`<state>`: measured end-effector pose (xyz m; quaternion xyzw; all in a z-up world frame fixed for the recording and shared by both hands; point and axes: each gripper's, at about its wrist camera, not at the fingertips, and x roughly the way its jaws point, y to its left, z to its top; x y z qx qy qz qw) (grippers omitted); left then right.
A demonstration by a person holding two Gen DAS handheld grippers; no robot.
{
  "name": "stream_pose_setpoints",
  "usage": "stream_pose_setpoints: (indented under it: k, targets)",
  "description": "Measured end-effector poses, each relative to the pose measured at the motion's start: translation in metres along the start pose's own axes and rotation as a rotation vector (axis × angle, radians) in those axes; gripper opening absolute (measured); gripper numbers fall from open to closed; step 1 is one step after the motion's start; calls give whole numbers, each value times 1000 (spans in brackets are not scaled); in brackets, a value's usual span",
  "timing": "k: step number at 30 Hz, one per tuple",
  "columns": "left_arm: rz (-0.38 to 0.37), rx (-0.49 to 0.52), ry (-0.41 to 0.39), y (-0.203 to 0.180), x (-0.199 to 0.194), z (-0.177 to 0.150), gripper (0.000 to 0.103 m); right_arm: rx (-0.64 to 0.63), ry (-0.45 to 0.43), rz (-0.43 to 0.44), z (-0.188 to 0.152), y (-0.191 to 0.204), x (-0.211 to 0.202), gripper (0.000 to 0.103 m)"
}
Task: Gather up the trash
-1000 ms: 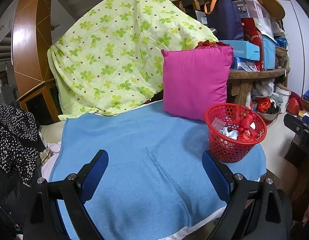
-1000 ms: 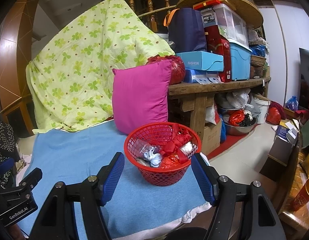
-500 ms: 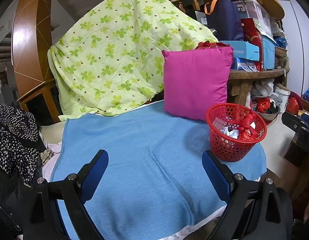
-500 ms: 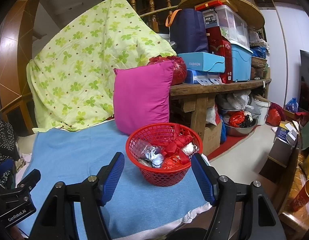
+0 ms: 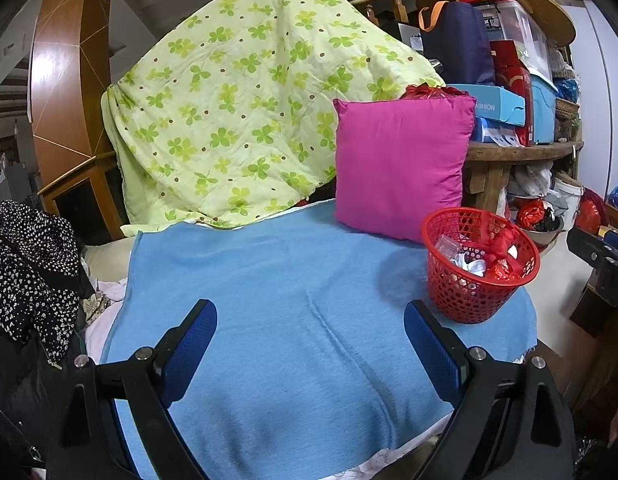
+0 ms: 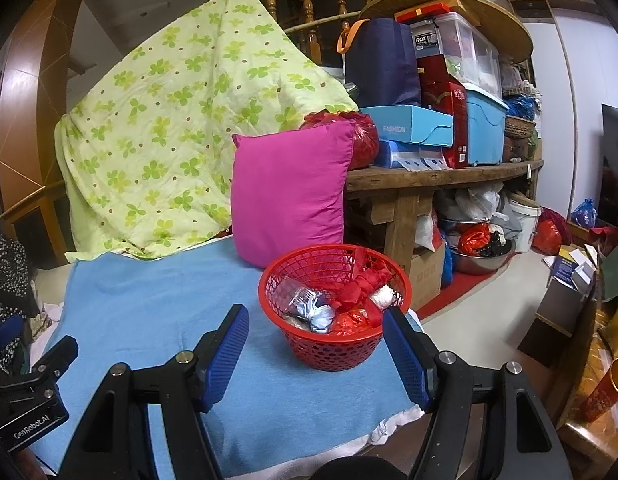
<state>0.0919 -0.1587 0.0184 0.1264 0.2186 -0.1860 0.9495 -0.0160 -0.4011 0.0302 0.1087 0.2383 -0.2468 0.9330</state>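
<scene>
A red mesh basket (image 6: 329, 350) stands near the right corner of a blue towel (image 6: 149, 304); it holds crumpled red wrappers, a clear plastic cup and silvery scraps. In the left wrist view the same basket (image 5: 465, 304) sits at the right, on the towel (image 5: 289, 312). My right gripper (image 6: 315, 340) hangs open just in front of the basket, nothing between its blue pads. My left gripper (image 5: 309, 336) is open over the bare middle of the towel, empty. The other gripper's black body (image 6: 25, 396) shows at the lower left of the right wrist view.
A magenta cushion (image 5: 401, 168) leans behind the basket, beside a green clover quilt (image 5: 237, 120). A wooden bench (image 6: 429, 178) stacked with boxes and bags stands to the right. Dotted dark clothing (image 5: 25, 272) lies at the left. Boxes and bags litter the floor (image 6: 489, 308).
</scene>
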Motion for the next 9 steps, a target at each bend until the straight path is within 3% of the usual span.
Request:
stream_pose_setpoints:
  k: [9]
  targets:
    - [-27, 6, -17, -3, 3, 0, 95, -5, 21, -10, -5, 1, 8, 73]
